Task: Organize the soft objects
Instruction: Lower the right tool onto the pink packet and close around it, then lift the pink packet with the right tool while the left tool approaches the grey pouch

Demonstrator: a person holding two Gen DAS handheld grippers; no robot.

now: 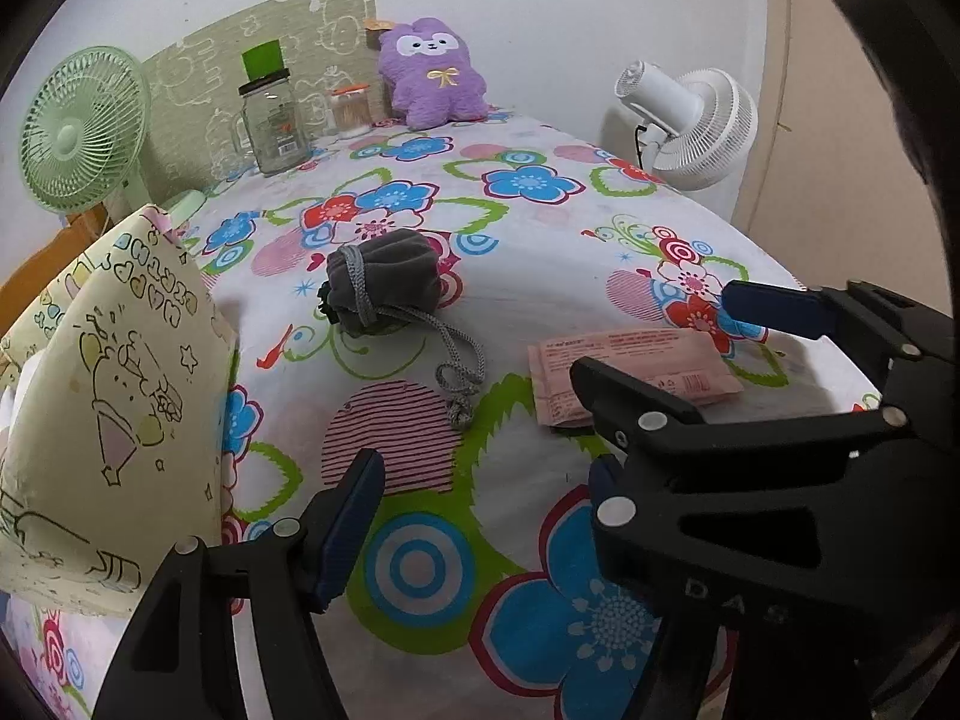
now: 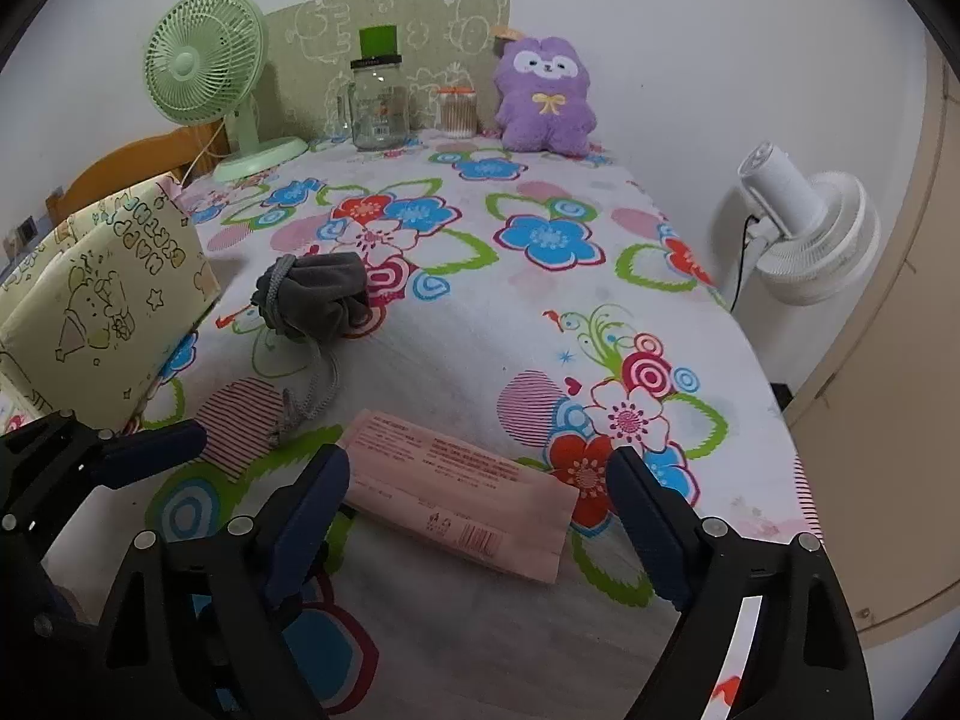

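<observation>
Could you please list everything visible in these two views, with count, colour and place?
drawstring pouch: one, grey, mid-table, cord trailing toward the camera
flat packet: one, pink, near edge, between the right tongs' fingers but untouched
plush toy: one, purple, far end against the wall
glass jar: one, clear with black lid, far end
cotton swab tub: one, clear with orange lid, beside the plush
desk fan: one, green, far left corner
standing fan: one, white, right of the table
fabric box: one, pale yellow with cartoon print, left edge
tablecloth: one, white with flowers
left tongs: one, black with blue pads, open
right tongs: one, black with blue pads, open
</observation>
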